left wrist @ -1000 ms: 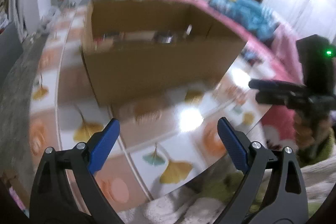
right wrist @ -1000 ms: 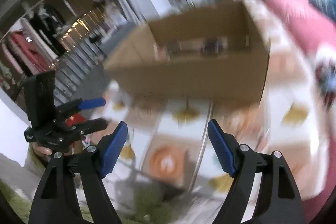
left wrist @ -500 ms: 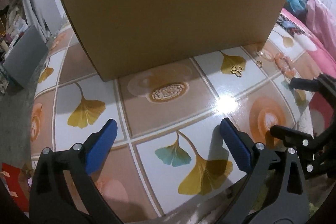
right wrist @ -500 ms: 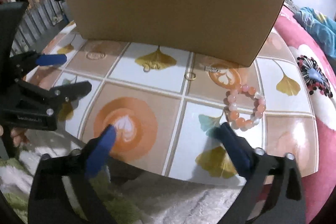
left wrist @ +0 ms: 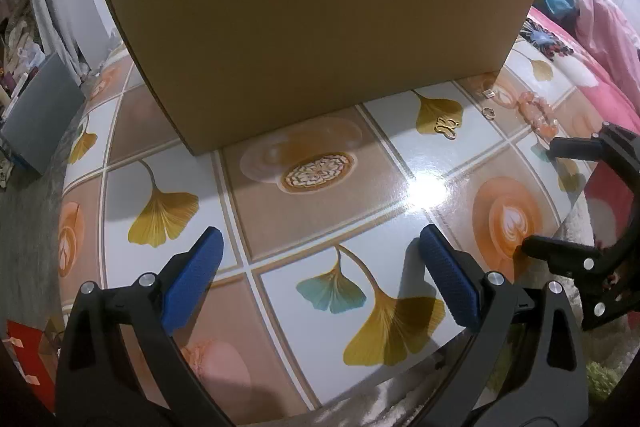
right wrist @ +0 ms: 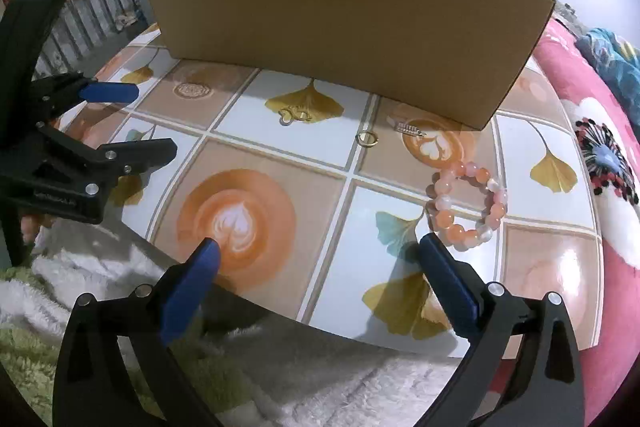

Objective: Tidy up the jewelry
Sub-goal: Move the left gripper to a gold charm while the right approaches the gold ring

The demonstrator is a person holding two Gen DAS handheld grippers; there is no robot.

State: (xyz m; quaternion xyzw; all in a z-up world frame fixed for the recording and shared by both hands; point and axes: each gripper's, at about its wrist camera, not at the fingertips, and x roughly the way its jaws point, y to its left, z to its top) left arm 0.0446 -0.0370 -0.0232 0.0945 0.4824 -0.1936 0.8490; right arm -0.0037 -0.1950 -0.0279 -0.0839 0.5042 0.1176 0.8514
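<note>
left gripper [left wrist: 318, 259]: jaws wide apart, nothing in them, hanging over the patterned table [left wrist: 320, 211]
right gripper [right wrist: 318, 267]: spread all the way, empty too
bead bracelet [right wrist: 466, 205]: flat on the table, just past the right gripper's right finger
gold ring [right wrist: 367, 139]: between a gold charm [right wrist: 294, 115] and a small silver piece [right wrist: 409, 128], near the cardboard box [right wrist: 344, 11]

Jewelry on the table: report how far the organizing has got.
Done: nothing visibly. In hand: nothing; left gripper and right gripper are both open and empty. Left: bead bracelet, gold ring, gold charm and silver piece all lie loose before the cardboard box.
</note>
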